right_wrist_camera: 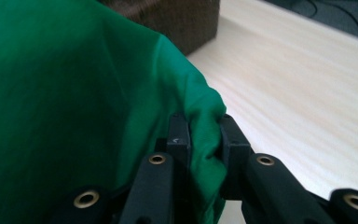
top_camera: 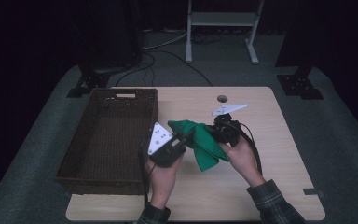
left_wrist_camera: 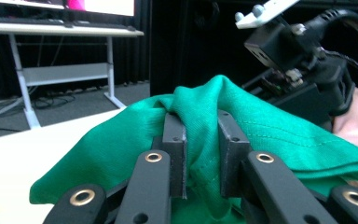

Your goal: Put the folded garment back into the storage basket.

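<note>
1. The basket [top_camera: 107,140] walls off the table's [top_camera: 279,140] left side.
2. Right of the cloth [top_camera: 200,142], bare table lies open.
3. The near strip is free too.

Your high view looks forward and down over the table [top_camera: 270,140]. Each gripper view rides close behind its jaws; both share the green cloth [left_wrist_camera: 270,135] pinched between them, with tabletop beyond.

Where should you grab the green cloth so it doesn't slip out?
Grab the green cloth by its bunched edge folds, one from each side. The left gripper and right gripper each already pinch a gathered ridge there; a thick fold probably gives the pads more to bite than flat fabric.
</note>
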Demonstrator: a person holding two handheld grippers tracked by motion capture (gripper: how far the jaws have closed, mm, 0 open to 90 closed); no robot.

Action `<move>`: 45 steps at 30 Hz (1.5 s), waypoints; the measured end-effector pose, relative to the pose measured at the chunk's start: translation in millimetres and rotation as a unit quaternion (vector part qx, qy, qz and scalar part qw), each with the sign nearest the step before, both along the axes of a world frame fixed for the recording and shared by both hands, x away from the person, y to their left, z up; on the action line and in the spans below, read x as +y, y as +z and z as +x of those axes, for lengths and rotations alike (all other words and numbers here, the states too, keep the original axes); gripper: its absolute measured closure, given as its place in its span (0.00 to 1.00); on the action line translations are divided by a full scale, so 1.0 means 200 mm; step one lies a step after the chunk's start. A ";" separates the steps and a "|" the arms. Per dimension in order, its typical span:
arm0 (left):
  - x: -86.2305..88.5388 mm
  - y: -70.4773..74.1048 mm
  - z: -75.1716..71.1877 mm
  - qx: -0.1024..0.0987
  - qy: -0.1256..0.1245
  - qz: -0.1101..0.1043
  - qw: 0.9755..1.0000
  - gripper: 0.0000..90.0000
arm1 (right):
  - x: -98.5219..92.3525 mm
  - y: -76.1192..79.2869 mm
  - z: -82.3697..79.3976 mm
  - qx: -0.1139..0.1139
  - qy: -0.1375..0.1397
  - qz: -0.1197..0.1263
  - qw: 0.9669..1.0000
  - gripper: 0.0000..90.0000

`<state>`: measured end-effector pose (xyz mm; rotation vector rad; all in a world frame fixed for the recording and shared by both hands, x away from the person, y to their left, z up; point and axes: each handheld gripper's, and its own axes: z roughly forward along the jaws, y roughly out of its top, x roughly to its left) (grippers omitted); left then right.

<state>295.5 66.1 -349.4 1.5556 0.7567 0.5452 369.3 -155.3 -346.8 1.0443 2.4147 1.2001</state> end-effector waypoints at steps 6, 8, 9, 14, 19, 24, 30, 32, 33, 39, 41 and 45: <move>0.15 0.12 0.06 -0.012 0.021 0.000 1.000 0.86 | 0.14 0.12 0.06 -0.013 0.017 0.010 1.000 0.87; 0.21 0.16 0.07 -0.017 0.026 0.001 1.000 0.86 | 0.21 0.15 0.07 -0.017 0.026 0.014 0.999 0.87; 0.24 0.17 0.07 -0.020 0.031 0.002 0.999 0.86 | 0.24 0.17 0.08 -0.019 0.029 0.014 0.999 0.87; 0.41 0.23 0.09 -0.031 0.051 -0.002 0.998 0.86 | 0.40 0.22 0.13 -0.021 0.049 0.028 0.998 0.87; 0.58 0.22 0.09 -0.033 0.068 -0.003 0.997 0.86 | 0.57 0.23 0.18 -0.027 0.078 0.040 0.996 0.87; 0.76 0.19 0.07 -0.030 0.087 0.001 0.996 0.86 | 0.74 0.18 0.21 -0.034 0.102 0.049 0.993 0.87; 0.91 0.14 0.05 -0.029 0.109 0.010 0.994 0.86 | 0.91 0.11 0.24 -0.039 0.124 0.057 0.990 0.87; 0.97 0.11 0.04 -0.026 0.118 0.012 0.993 0.86 | 0.98 0.07 0.26 -0.033 0.132 0.060 0.989 0.87; 0.99 0.10 0.04 -0.023 0.123 0.015 0.992 0.86 | 1.01 0.06 0.26 -0.030 0.132 0.059 0.989 0.87; 1.09 0.03 0.03 -0.011 0.141 0.016 0.990 0.86 | 1.14 -0.05 0.30 -0.015 0.147 0.049 0.988 0.87; 1.11 0.00 0.04 -0.006 0.145 0.016 0.989 0.86 | 1.17 -0.08 0.31 -0.008 0.149 0.046 0.988 0.87; 1.13 -0.02 0.05 -0.001 0.151 0.021 0.988 0.85 | 1.19 -0.12 0.32 -0.002 0.153 0.038 0.988 0.87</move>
